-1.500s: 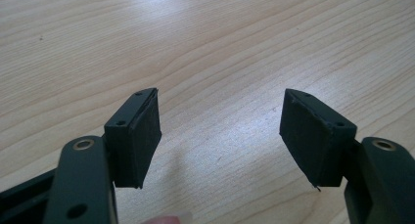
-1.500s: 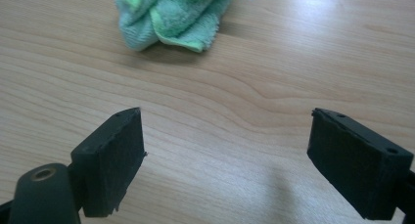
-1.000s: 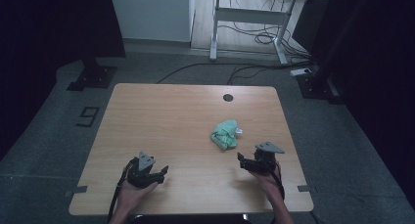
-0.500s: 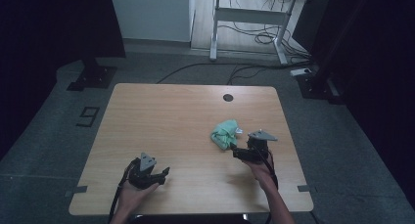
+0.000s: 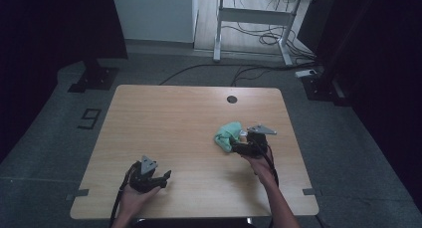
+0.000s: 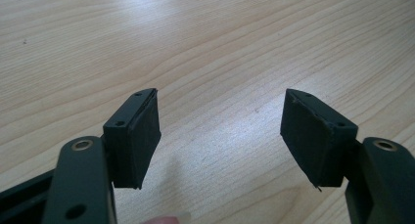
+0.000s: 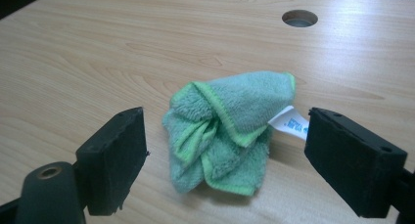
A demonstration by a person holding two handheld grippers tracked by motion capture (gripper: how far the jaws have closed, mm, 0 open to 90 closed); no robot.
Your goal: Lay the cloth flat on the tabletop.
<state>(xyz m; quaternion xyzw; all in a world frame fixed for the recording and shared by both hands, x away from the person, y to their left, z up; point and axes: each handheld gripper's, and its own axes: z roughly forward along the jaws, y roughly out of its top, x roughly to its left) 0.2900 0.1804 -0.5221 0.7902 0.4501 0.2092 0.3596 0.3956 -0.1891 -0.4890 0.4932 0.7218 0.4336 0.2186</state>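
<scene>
- Right gripper [image 7: 225, 150] hovers wide open around the crumpled green terry cloth [image 7: 227, 128]; it should drop lower, then pinch the bunched middle.
- Left gripper [image 6: 220, 136]: fingers spread, empty, over the wooden table [image 5: 164, 118].

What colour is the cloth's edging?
Brighter green than the pale green cloth, clearest in the right gripper view.

Both grippers spread wide, left held low and near, right reached forward

The left gripper [image 5: 160, 177] sits in the person's left hand [image 5: 130, 197] at the near edge, forearm coming in from the bottom, its black fingers [image 6: 133, 136] parted wide with bare space between them. The right gripper [image 5: 238, 144] is held farther forward by the right hand [image 5: 260, 164], forearm stretched out, its fingers [image 7: 113, 158] also set wide apart, gripping nothing.
</scene>
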